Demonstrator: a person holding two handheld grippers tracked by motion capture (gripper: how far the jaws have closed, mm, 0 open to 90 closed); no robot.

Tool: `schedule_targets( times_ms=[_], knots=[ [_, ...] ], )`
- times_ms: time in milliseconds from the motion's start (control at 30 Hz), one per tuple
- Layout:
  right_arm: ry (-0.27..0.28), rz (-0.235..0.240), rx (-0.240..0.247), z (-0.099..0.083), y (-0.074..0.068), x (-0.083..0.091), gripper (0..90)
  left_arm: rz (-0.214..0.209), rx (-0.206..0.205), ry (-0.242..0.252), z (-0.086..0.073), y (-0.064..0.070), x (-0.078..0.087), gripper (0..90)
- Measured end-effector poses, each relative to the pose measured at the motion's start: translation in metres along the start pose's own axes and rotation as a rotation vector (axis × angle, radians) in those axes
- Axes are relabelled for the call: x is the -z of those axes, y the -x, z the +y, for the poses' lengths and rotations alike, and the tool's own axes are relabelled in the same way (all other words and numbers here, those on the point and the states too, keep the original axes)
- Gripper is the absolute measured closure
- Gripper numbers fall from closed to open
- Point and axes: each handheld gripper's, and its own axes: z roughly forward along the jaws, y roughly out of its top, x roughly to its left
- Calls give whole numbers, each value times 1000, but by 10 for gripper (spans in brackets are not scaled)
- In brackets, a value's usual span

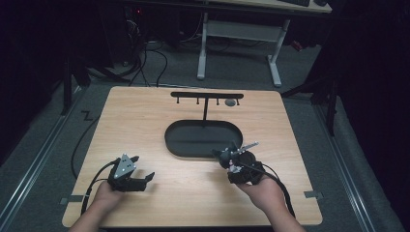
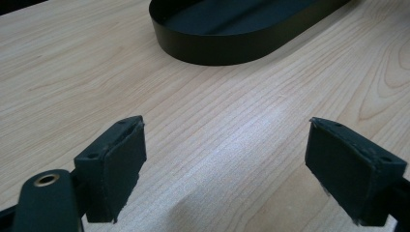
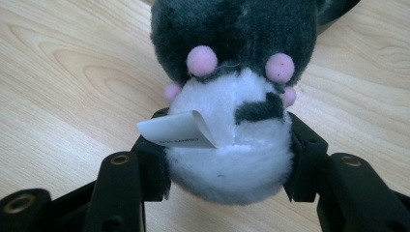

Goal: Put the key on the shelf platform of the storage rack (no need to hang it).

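A plush toy (image 3: 232,96), soft, light and easily squashed, is gripped at its white belly by the right gripper (image 3: 227,159), at five o'clock of the tray (image 1: 203,138). The left gripper (image 2: 227,169) is held open over the surface (image 2: 217,125).

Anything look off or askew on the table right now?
Nothing stands out. The plush toy sits squarely between the right gripper's jaws, its paper tag curled; the black tray lies flat; the left gripper is open.

A light wooden table (image 1: 145,121) is carrying a black oval tray (image 1: 176,145) with an upright hook rack (image 1: 207,95), which is seemingly standing inside it.
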Motion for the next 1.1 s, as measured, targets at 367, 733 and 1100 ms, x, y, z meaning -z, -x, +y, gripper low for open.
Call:
schedule_targets(
  times_ms=[367,733,1100],
  knots=[
    [19,-12,1,14,2,7,468,0,0,0,0,0,0,154],
    [17,-19,3,27,4,1,468,-2,-1,0,0,0,0,154],
    [25,-16,-9,45,7,-7,468,-2,-1,0,0,0,0,154]
  ],
)
